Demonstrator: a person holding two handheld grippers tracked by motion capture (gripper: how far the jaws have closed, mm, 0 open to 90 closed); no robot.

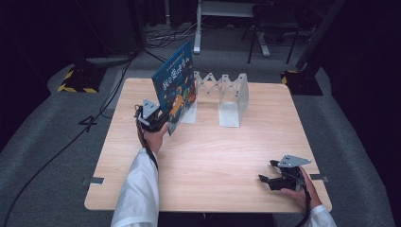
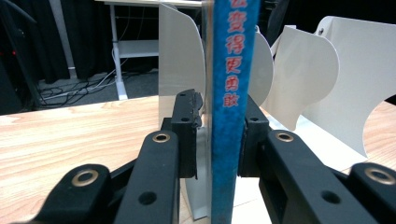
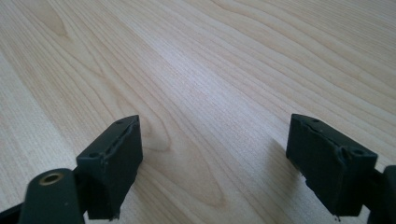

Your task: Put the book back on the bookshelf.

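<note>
A blue picture book (image 1: 175, 85) is held upright and tilted above the table's left half, its lower corner in my left gripper (image 1: 158, 124). In the left gripper view the book's blue spine (image 2: 231, 112) with red characters runs straight up between the two jaws, which are shut on it (image 2: 219, 133). A white expanding book rack (image 1: 222, 94) stands just behind and right of the book, its curved white dividers (image 2: 303, 79) close ahead. My right gripper (image 1: 267, 172) rests low over the table's front right, open, with bare wood between its jaws (image 3: 212, 154).
The wooden table (image 1: 213, 156) stretches between the two hands. Beyond its far edge lie floor cables (image 1: 161, 38), a white desk frame (image 1: 198, 28) and black stands with yellow-striped bases (image 1: 78, 78).
</note>
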